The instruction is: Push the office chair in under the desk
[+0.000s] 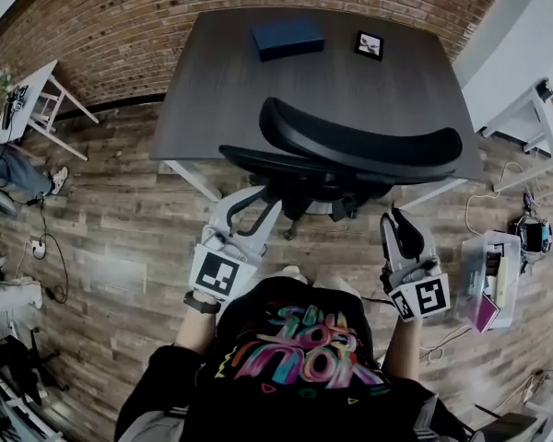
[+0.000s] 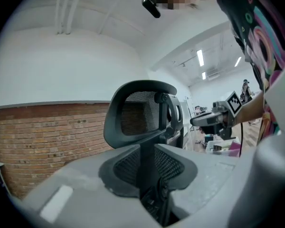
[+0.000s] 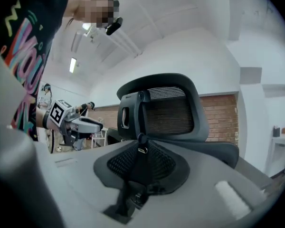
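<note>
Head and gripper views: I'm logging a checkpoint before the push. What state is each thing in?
Black mesh-backed office chair: upright, at the near edge of the dark grey desk, not gripped.
Left gripper: jaws slightly apart, empty.
Right gripper: jaws together, empty.
Dark blue flat box: closed, lying on the desk.

Black short-sleeved tee (image 1: 300, 362) with swirling pink, teal and orange lettering. A dark band (image 1: 201, 303) rings the wrist at 7 o'clock in the head view. Left gripper (image 1: 256, 205) and right gripper (image 1: 399, 224) are pale grey with black mesh-textured pads (image 2: 126, 167). Each carries a white cube (image 1: 221, 274) printed with black squares.
</note>
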{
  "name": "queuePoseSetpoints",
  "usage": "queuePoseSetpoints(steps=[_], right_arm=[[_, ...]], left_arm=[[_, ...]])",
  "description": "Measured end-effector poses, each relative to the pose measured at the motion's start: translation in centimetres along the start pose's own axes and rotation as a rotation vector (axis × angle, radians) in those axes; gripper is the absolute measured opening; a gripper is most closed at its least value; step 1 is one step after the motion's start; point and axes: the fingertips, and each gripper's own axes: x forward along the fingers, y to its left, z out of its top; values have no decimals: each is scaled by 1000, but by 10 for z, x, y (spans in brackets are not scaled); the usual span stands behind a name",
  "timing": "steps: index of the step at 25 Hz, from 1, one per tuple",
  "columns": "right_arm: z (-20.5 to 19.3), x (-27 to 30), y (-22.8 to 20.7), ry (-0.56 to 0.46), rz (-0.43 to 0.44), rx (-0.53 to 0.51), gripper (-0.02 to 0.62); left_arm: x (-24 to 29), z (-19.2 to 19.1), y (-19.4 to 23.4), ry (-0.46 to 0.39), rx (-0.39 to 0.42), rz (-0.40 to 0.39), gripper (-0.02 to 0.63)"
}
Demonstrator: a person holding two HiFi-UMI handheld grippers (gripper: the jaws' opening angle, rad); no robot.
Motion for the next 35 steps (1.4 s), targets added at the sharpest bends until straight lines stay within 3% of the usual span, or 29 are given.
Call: queuePoseSetpoints(steps=[5,10,17,35], right_arm=[[-5,4,13,-13,-2,62,13],[-13,8,26,-10,-3,121,-2],[-16,15,35,15,24,118,-2],[-10,0,22,-21,-35,141,-2]], left_arm=[[4,-4,-2,-5,-59,11,4],[5,-15,-12,1,-112,-27,2],[6,-19,-19,11,-148,-62,2],[10,-13,-23,-19,-122,-92,2]])
